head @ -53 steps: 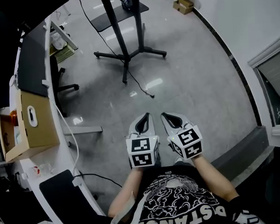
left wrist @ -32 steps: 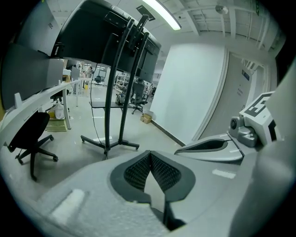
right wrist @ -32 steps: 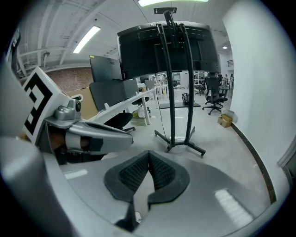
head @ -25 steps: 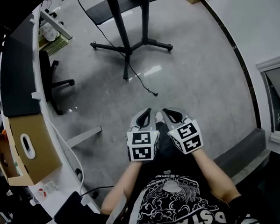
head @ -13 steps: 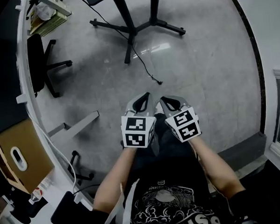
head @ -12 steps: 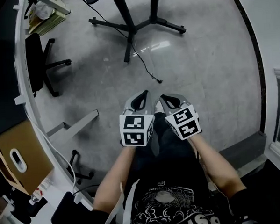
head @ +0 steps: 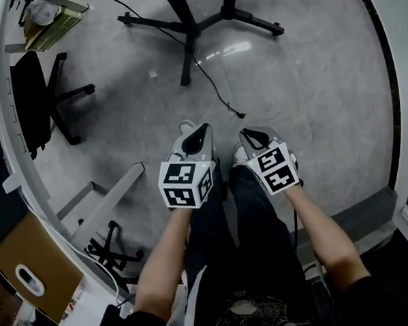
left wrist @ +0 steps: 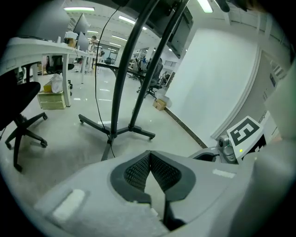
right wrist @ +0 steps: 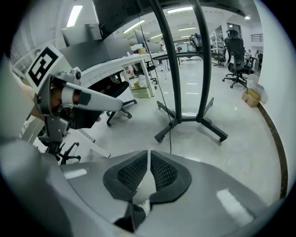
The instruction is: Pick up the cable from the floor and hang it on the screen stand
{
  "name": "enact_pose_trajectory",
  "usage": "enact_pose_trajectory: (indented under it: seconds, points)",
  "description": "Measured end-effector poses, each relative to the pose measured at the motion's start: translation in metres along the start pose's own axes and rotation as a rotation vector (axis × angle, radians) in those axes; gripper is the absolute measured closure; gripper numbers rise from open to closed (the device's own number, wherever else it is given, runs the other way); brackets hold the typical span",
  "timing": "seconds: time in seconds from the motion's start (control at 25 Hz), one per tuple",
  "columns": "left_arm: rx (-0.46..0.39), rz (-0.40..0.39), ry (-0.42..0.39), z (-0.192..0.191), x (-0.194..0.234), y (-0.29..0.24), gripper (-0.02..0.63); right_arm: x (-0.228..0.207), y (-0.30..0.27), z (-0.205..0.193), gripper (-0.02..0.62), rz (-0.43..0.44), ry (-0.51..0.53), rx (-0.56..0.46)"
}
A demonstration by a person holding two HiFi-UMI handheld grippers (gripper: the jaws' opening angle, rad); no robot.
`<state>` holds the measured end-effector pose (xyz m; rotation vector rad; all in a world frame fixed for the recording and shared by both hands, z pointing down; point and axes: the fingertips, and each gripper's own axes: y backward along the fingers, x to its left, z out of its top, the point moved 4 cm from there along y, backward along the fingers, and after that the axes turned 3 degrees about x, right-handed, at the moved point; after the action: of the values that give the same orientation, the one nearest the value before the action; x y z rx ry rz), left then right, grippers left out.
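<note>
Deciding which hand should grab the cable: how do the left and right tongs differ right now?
The right tongs sit nearer the cable end than the left tongs. The left tongs' marker cube shows lower in the head view than the right tongs' cube. Both are shut and empty.

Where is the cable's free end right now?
In the head view, the cable ends on the floor right of centre, just ahead of the right gripper, and runs back to the base of the screen stand at the top.
</note>
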<state>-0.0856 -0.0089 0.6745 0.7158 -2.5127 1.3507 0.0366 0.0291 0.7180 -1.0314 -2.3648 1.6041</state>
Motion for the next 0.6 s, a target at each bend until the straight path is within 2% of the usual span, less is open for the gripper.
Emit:
enact_pose_trajectory:
  seconds: [0.24, 0.44, 0.6]
  points:
    - [0.015, -0.028, -0.008, -0.012, 0.044, -0.049, 0.606, -0.025, -0.071, -0.019, 0.566, -0.023, -0.035, 0.041]
    - [0.007, -0.043, 0.027, -0.038, 0.076, -0.095, 0.606, -0.044, -0.134, -0.043, 0.560, -0.048, -0.012, 0.074]
    - [0.014, -0.041, 0.024, -0.059, 0.097, -0.134, 0.606, -0.061, -0.186, -0.072, 0.554, -0.062, 0.005, 0.106]
